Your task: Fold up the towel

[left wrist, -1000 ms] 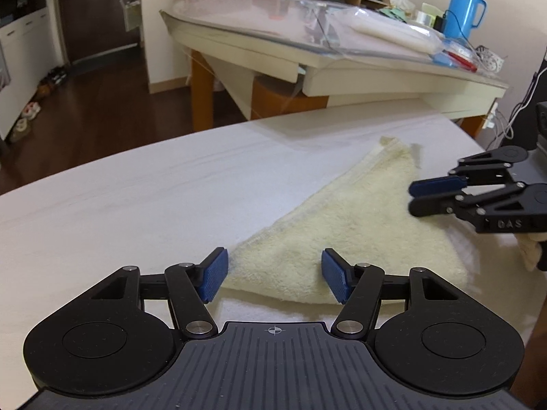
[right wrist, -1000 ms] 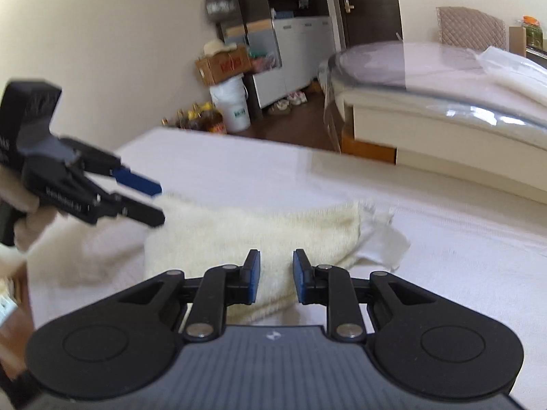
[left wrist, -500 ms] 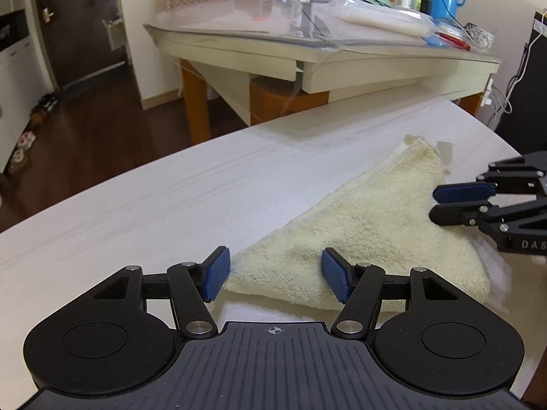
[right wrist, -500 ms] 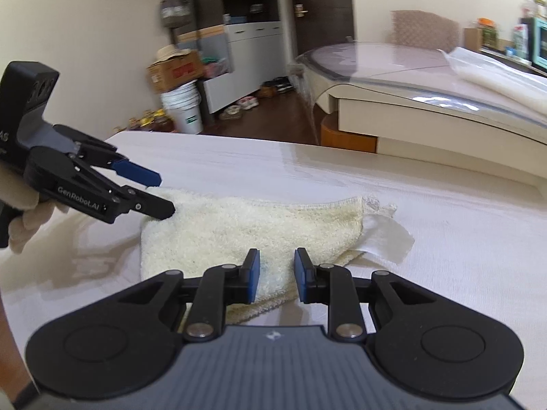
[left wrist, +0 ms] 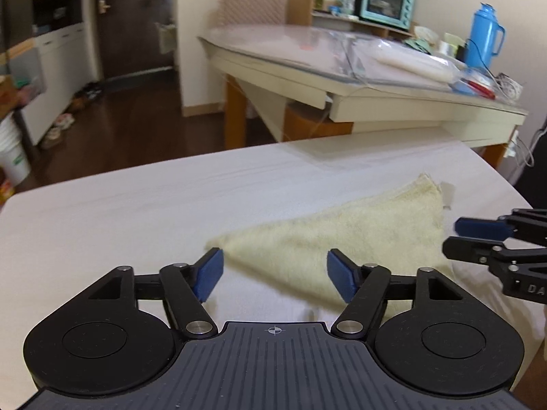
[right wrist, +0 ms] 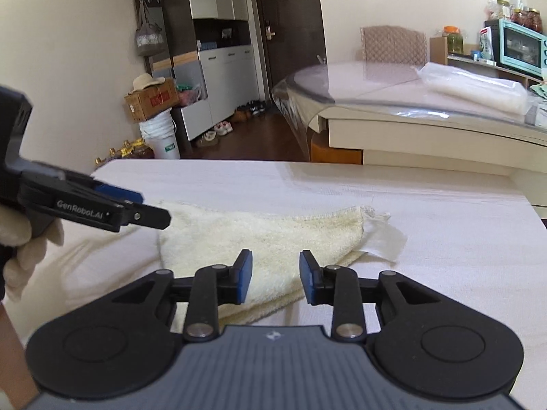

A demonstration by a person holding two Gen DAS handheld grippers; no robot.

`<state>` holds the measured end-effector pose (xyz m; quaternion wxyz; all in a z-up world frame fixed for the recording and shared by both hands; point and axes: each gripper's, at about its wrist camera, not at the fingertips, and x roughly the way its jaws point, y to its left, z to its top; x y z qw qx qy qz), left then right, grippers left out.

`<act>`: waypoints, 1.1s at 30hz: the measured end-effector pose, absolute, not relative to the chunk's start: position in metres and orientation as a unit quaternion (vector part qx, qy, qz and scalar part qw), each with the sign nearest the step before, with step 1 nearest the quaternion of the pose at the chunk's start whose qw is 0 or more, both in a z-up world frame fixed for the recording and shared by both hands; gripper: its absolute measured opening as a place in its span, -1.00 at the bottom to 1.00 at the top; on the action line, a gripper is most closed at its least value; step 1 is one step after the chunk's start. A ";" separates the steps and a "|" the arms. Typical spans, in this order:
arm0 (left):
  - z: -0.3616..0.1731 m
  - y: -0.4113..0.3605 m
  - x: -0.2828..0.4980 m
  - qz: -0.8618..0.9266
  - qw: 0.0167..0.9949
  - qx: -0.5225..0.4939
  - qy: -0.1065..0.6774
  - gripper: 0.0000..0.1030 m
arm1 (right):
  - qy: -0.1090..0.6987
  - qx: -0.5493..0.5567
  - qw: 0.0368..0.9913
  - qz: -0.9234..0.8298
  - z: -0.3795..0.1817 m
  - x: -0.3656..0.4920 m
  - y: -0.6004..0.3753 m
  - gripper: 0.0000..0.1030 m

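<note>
A pale yellow towel (left wrist: pixel 345 235) lies folded on the white tabletop (left wrist: pixel 136 212), with a white tag at its far corner. It also shows in the right wrist view (right wrist: pixel 266 235). My left gripper (left wrist: pixel 275 278) is open and empty, held just above the towel's near corner. It also shows in the right wrist view (right wrist: pixel 150 210) at the towel's left end. My right gripper (right wrist: pixel 276 280) is open and empty over the towel's near edge. It also shows in the left wrist view (left wrist: pixel 454 237) at the towel's right side.
A second table (left wrist: pixel 393 102) with a plastic cover stands beyond, bearing a blue flask (left wrist: pixel 483 36) and a teal oven (left wrist: pixel 384 8). A box (right wrist: pixel 152 100) on a white bucket (right wrist: pixel 160 136) stands on the dark floor at left.
Both grippers have lifted and drawn back a little from the towel. My right gripper's jaws have opened wider. The towel has not moved.
</note>
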<state>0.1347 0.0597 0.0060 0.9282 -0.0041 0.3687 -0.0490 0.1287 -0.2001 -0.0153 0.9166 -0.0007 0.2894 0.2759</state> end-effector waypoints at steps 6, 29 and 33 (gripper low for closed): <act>-0.001 0.059 0.105 -0.017 0.928 -0.032 0.372 0.57 | 0.285 -0.003 0.919 0.274 -0.019 0.107 -0.208 0.09; -0.002 0.025 0.064 -0.003 0.931 -0.023 0.364 0.80 | 0.257 -0.018 0.926 0.277 0.001 0.072 -0.228 0.77; -0.003 0.022 0.063 -0.009 0.931 -0.024 0.364 0.80 | 0.261 -0.023 0.926 0.272 0.002 0.073 -0.226 0.77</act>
